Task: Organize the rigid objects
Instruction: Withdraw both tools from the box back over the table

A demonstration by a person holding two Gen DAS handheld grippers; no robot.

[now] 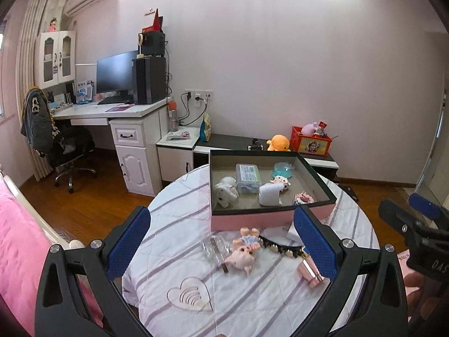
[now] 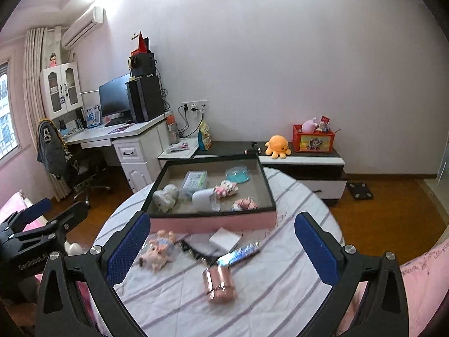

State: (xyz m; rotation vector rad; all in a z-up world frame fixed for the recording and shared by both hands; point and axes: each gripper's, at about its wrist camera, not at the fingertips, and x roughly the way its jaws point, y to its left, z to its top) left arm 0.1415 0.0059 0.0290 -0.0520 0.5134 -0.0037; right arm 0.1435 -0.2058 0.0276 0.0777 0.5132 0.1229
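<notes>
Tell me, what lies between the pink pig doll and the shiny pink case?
A black studded strap runs between the pig doll and the pink case, seen in both views.

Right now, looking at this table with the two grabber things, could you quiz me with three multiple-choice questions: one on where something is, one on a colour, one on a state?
1. Where does the pig doll lie?
A. in the box
B. on the tablecloth before the box
C. on the floor

2. What colour is the outside of the box?
A. pink
B. green
C. yellow

3. How is the left gripper?
A. shut on the doll
B. open, holding nothing
C. shut on the box

Answers: 1 B, it rests on the striped cloth. 2 A, the front wall is pink. 3 B, its blue pads stand wide apart.
</notes>
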